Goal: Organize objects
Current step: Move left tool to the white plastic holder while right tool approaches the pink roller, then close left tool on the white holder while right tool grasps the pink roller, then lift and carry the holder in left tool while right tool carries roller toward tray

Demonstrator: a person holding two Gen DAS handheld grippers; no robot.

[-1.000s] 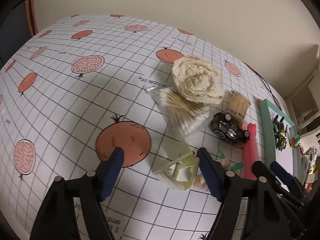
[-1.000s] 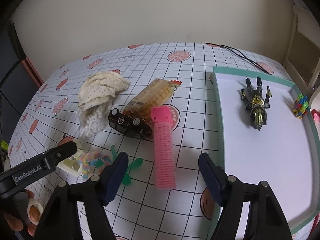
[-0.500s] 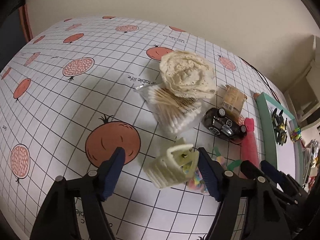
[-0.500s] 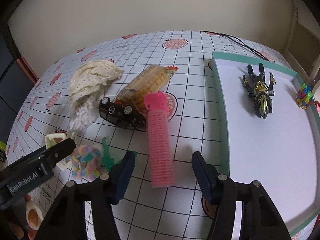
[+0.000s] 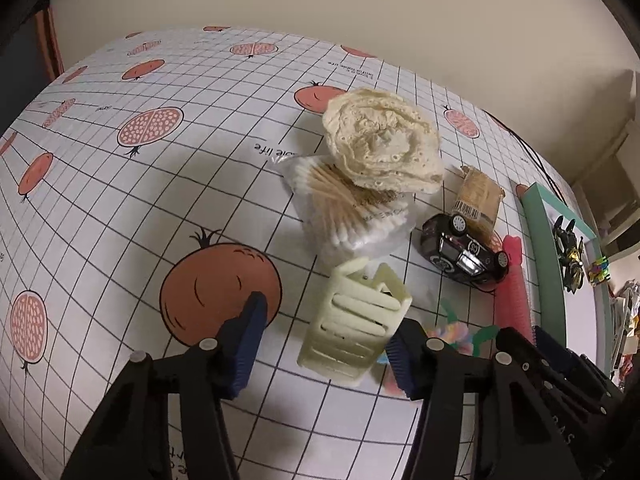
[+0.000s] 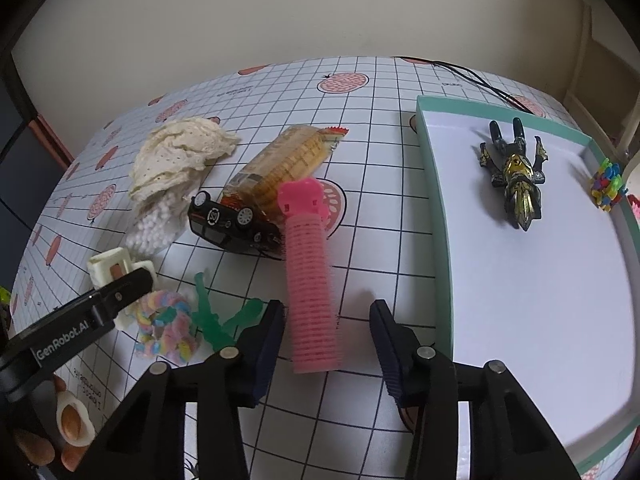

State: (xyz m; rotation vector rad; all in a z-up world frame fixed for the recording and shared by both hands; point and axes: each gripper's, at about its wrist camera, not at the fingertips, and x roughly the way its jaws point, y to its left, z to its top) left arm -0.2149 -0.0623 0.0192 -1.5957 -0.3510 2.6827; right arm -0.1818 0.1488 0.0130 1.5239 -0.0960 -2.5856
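Observation:
My left gripper [image 5: 326, 338] is open, its jaws on either side of a cream hair claw clip [image 5: 354, 318] that lies on the tablecloth; the right finger is close to the clip. My right gripper [image 6: 328, 340] is open around the near end of a pink hair roller [image 6: 312, 280]. The clip also shows in the right wrist view [image 6: 110, 268], partly behind the left gripper's finger [image 6: 120, 294].
A cream cloth [image 5: 380, 140] lies on a cotton swab pack [image 5: 352, 216]. A black toy car [image 6: 232, 220], a snack packet [image 6: 288, 164], a pastel scrunchie [image 6: 168, 328] and a green figure [image 6: 216, 316] lie nearby. The teal-rimmed white tray [image 6: 434, 200] holds a robot figure [image 6: 516, 176].
My left gripper has moved forward so the clip sits between its jaws. My right gripper has moved forward and its jaws now flank the roller's near end.

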